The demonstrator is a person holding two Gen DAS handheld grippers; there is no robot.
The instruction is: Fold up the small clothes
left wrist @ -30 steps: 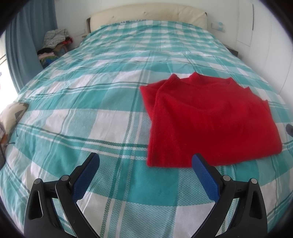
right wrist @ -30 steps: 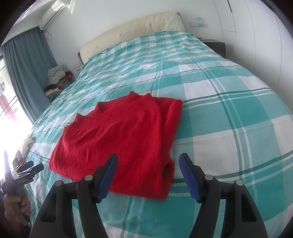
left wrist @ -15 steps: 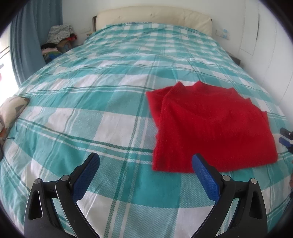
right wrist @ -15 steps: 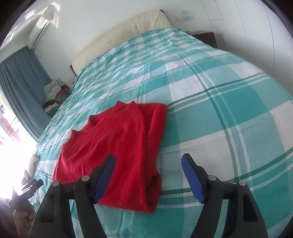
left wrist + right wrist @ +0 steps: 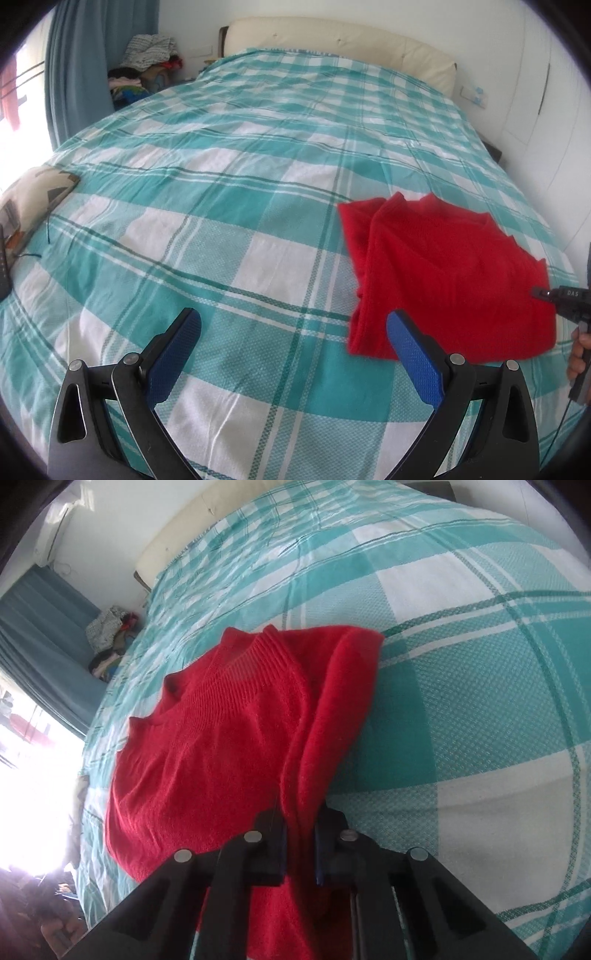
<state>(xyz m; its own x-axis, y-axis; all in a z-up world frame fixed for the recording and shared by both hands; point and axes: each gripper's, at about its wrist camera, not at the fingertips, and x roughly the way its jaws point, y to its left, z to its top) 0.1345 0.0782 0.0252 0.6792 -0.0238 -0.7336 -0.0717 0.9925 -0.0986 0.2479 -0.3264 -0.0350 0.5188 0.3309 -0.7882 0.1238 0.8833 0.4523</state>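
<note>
A folded red knit sweater (image 5: 447, 273) lies on the teal and white checked bedspread (image 5: 236, 206), right of centre in the left wrist view. My left gripper (image 5: 293, 339) is open and empty, low over the bedspread, with its right finger just in front of the sweater's near left corner. In the right wrist view my right gripper (image 5: 299, 834) is shut on the near right edge of the sweater (image 5: 229, 738), which bunches up between the blue pads. The right gripper's body also shows at the right edge of the left wrist view (image 5: 565, 295).
A cream headboard (image 5: 340, 40) stands at the far end of the bed. A patterned cushion (image 5: 29, 199) lies at the bed's left edge. A pile of clothes (image 5: 147, 62) sits by the blue curtain (image 5: 81, 62). White wardrobe doors (image 5: 546, 92) are on the right.
My right gripper has dropped to the sweater's near right edge and closed on it. My left gripper has drifted left, so the sweater sits further right in its view.
</note>
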